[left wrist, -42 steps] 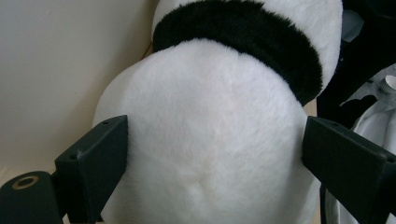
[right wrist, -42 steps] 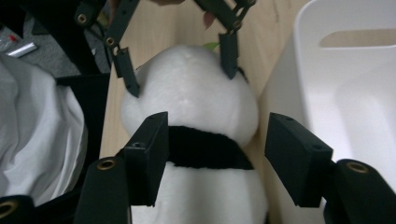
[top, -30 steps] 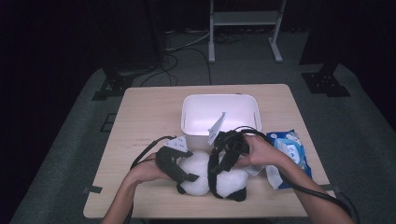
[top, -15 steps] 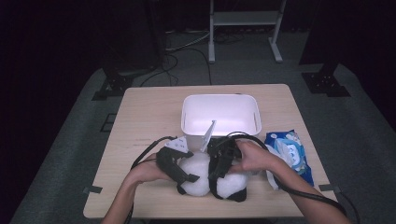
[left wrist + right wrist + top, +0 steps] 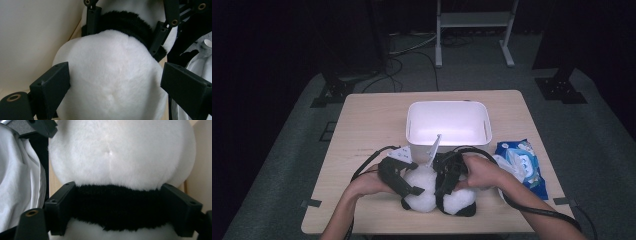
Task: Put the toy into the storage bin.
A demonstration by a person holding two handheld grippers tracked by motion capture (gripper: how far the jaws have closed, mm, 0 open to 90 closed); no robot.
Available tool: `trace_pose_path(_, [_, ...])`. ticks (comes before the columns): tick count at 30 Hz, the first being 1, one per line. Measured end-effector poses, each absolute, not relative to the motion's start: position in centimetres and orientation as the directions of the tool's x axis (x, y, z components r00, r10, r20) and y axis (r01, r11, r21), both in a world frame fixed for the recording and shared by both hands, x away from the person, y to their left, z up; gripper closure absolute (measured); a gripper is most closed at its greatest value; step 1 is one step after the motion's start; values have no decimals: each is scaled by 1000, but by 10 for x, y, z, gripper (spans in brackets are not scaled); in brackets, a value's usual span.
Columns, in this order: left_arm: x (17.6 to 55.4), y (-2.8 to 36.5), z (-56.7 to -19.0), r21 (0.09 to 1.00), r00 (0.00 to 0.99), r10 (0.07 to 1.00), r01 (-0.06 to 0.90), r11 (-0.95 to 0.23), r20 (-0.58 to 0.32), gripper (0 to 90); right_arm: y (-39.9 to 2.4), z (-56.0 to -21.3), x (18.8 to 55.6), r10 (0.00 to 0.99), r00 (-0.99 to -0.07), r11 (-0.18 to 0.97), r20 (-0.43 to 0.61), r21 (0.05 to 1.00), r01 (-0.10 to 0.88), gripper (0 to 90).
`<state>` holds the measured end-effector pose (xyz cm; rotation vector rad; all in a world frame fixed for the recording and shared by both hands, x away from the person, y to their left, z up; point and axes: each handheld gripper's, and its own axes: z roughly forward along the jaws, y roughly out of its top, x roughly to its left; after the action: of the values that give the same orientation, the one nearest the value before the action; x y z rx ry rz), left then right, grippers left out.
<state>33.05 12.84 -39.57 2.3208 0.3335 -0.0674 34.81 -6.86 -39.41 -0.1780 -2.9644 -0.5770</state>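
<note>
— Where the high view looks down, what lies on the desk [image 5: 362, 130]?
— A black-and-white plush toy [image 5: 434, 192] lies near the front edge, just before a white bin [image 5: 447, 125]; a blue wipes pack [image 5: 522, 162] is at its right. The left tongs [image 5: 414, 189] and right tongs [image 5: 442, 192] both meet the toy.
— And the left gripper view?
— Both pads press the toy's white round part [image 5: 110, 77]: the left tongs grip it.
— The right gripper view?
— The right tongs [image 5: 120, 212] clamp the toy's black fur band [image 5: 117, 212], with white cloth [image 5: 17, 177] beside.
</note>
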Motion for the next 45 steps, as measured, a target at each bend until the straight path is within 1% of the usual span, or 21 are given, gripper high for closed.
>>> trace_pose_path(1, [330, 129, -396, 700, 964, 220, 261, -665, -150, 78, -69, -394, 347, 95, -986, 919, 136, 369, 139, 220])
trace_pose_path(3, [331, 131, -395, 699, 962, 226, 268, -662, -155, 78, -69, -394, 347, 94, -986, 919, 136, 370, 138, 232])
trace_pose_path(5, [331, 133, -394, 697, 961, 232, 271, -664, -152, 78, -69, -394, 345, 92, -988, 920, 125, 370, 133, 285])
trace_pose_path(7, [331, 136, -394, 696, 958, 240, 278, -661, -155, 78, -70, -394, 345, 92, -988, 919, 122, 371, 132, 299])
trace_pose_path(8, [332, 138, -394, 694, 958, 242, 279, -664, -153, 78, -70, -393, 344, 89, -990, 919, 112, 373, 125, 337])
trace_pose_path(9, [332, 139, -394, 694, 957, 245, 281, -663, -153, 78, -70, -393, 344, 89, -990, 919, 112, 373, 125, 337])
trace_pose_path(16, [333, 149, -389, 708, 953, 263, 290, -644, -151, 78, -79, -388, 341, 95, -991, 896, 92, 425, 125, 436])
trace_pose_path(19, [334, 154, -389, 709, 951, 272, 295, -641, -150, 78, -82, -385, 341, 99, -991, 885, 94, 446, 131, 466])
trace_pose_path(22, [335, 158, -388, 710, 947, 283, 303, -636, -151, 78, -87, -383, 341, 96, -990, 870, 99, 474, 132, 484])
trace_pose_path(27, [337, 167, -386, 721, 944, 298, 307, -622, -144, 78, -91, -379, 340, 93, -992, 861, 90, 493, 125, 502])
trace_pose_path(34, [338, 183, -379, 741, 935, 331, 313, -595, -130, 78, -90, -376, 337, 79, -994, 863, 74, 493, 105, 524])
trace_pose_path(45, [343, 213, -375, 761, 905, 405, 352, -545, -128, 78, -92, -370, 335, 69, -996, 858, 63, 505, 91, 542])
